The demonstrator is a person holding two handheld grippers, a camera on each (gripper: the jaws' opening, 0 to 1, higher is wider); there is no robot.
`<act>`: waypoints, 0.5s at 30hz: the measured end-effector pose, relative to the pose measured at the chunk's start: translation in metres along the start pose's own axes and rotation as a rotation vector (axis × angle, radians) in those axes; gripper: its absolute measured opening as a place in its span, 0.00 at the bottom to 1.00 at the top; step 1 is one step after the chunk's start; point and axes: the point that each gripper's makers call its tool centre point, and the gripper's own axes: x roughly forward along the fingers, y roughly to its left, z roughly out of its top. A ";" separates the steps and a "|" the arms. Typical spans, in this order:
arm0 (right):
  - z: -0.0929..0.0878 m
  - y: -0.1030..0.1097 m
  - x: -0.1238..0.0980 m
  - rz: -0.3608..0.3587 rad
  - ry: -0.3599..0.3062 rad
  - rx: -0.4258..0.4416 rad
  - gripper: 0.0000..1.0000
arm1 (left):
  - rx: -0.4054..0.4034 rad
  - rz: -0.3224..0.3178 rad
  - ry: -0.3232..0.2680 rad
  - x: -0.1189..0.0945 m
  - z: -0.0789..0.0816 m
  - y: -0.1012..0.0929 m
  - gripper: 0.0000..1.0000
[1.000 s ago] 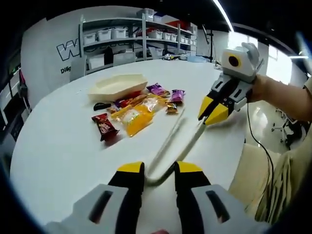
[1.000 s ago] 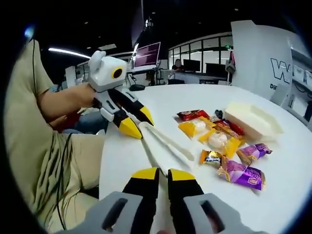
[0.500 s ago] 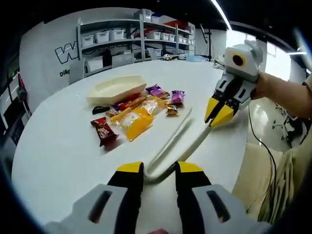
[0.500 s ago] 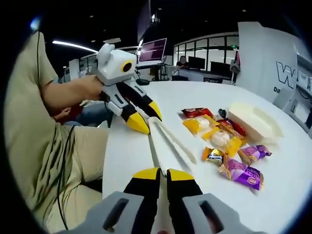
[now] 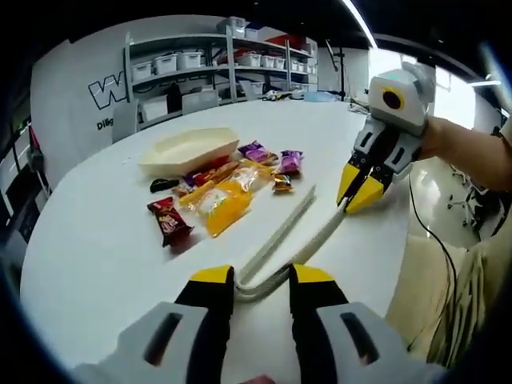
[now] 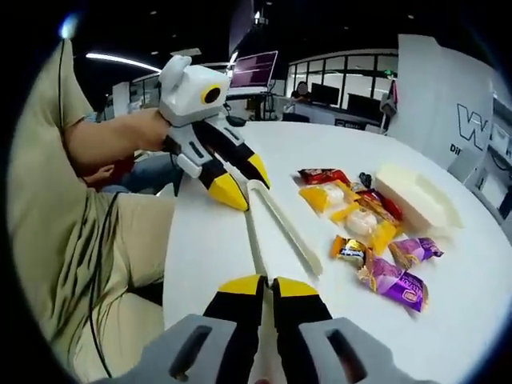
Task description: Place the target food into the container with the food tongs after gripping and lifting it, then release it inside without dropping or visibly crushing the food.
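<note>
Around my tongs (image 5: 280, 248) the white table (image 5: 96, 256) is bright and evenly lit, and they throw only a thin soft shadow. Beyond their tips, strip lights (image 5: 364, 22) on the ceiling burn white, and past the right gripper (image 5: 360, 188) holding one arm, the windows are blown out. In the right gripper view the room behind my tongs (image 6: 276, 232) is dim. Straight lines bend toward the edges; far shelves (image 5: 216, 68) are soft, wrappers (image 6: 392, 280) fairly sharp
</note>
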 end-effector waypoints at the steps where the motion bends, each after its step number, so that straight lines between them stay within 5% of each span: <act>1: -0.001 -0.001 0.000 0.000 0.002 0.000 0.00 | 0.001 0.000 -0.002 0.000 0.000 0.000 0.26; 15: -0.002 -0.001 -0.002 0.010 0.036 -0.024 0.04 | 0.004 -0.013 -0.019 0.005 0.004 -0.003 0.26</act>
